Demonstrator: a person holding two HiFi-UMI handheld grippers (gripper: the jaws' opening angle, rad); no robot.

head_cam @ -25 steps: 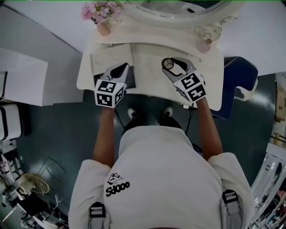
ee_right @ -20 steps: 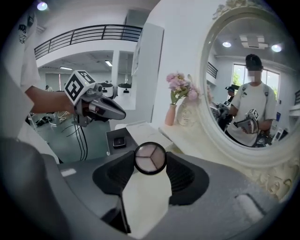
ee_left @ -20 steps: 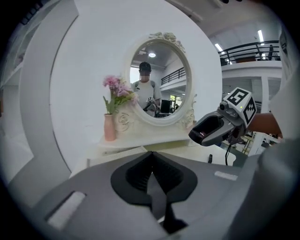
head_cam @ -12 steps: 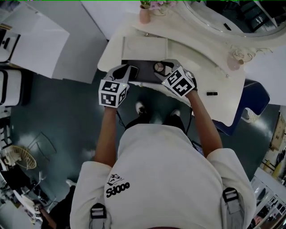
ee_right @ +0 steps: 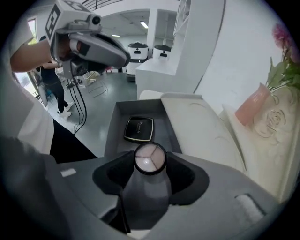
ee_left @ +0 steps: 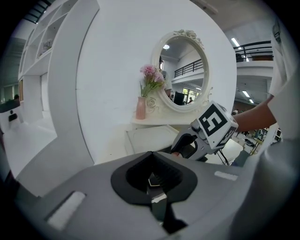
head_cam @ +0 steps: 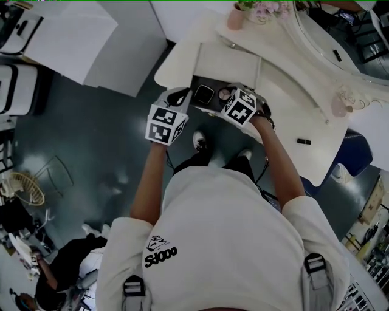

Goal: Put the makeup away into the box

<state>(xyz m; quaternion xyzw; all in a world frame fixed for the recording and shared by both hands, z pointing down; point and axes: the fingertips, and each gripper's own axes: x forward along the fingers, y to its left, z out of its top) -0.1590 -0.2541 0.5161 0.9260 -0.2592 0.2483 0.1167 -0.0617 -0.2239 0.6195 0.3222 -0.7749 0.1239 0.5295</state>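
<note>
The box point(head_cam: 209, 106) stands open at the front edge of the white dressing table, dark grey inside point(ee_right: 115, 129). A black square compact point(ee_right: 139, 129) point(head_cam: 203, 95) lies flat in it. My right gripper point(head_cam: 227, 95) point(ee_right: 150, 161) is shut on a round compact point(ee_right: 150, 158) point(head_cam: 224, 94) with pinkish powder and hangs just above the box, pointing steeply down. My left gripper point(head_cam: 180, 95) point(ee_left: 157, 187) is shut and empty at the box's left end; in the right gripper view the left gripper point(ee_right: 89, 44) shows at upper left.
The box's white lid point(head_cam: 228, 64) lies flat behind it. A pink vase of flowers point(head_cam: 236, 18) point(ee_left: 140, 108) and an oval mirror point(ee_left: 185, 70) stand at the back. A small black stick point(head_cam: 304, 141) and a pink ornament point(head_cam: 339, 108) are on the table to the right.
Both grippers have moved left and down to the box. The right one carried the round compact from over the table's middle to above the box. The head camera's view has swung.
</note>
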